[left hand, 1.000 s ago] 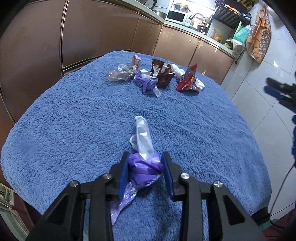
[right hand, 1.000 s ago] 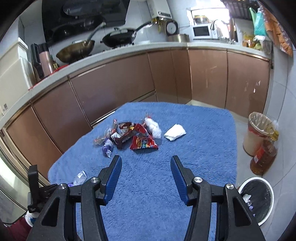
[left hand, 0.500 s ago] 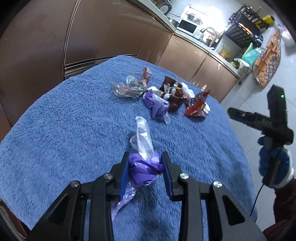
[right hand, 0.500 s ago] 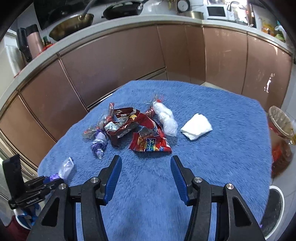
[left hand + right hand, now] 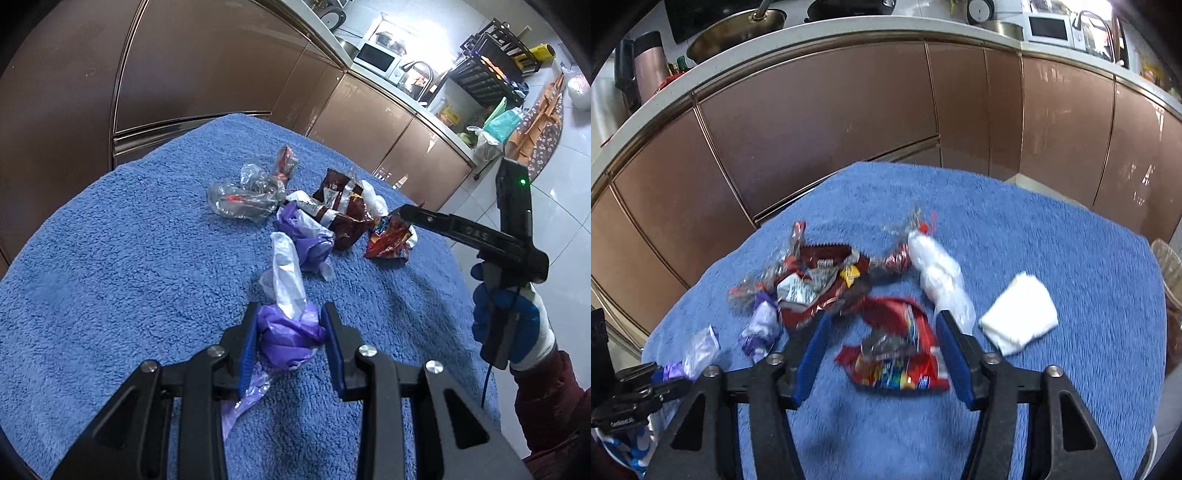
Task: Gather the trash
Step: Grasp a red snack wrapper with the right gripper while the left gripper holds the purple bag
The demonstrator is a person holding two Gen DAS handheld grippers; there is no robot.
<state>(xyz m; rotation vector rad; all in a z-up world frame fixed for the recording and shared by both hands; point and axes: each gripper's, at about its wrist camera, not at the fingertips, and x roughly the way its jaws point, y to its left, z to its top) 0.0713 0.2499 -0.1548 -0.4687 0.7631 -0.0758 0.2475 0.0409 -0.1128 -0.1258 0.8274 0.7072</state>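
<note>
Since a second ago my right claw [image 5: 881, 347] drops, narrowing, unclamped, astride the red wrapper [image 5: 897, 354]; left claw [image 5: 290, 341] grips purple bag [image 5: 288, 334]. Next: pinch.

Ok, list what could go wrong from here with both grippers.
1. The right gripper has been closing around the red snack wrapper; its left finger sits close to the dark red wrapper and may snag it.
2. The purple wrapper in the left gripper trails loose ends that could slip free.
</note>
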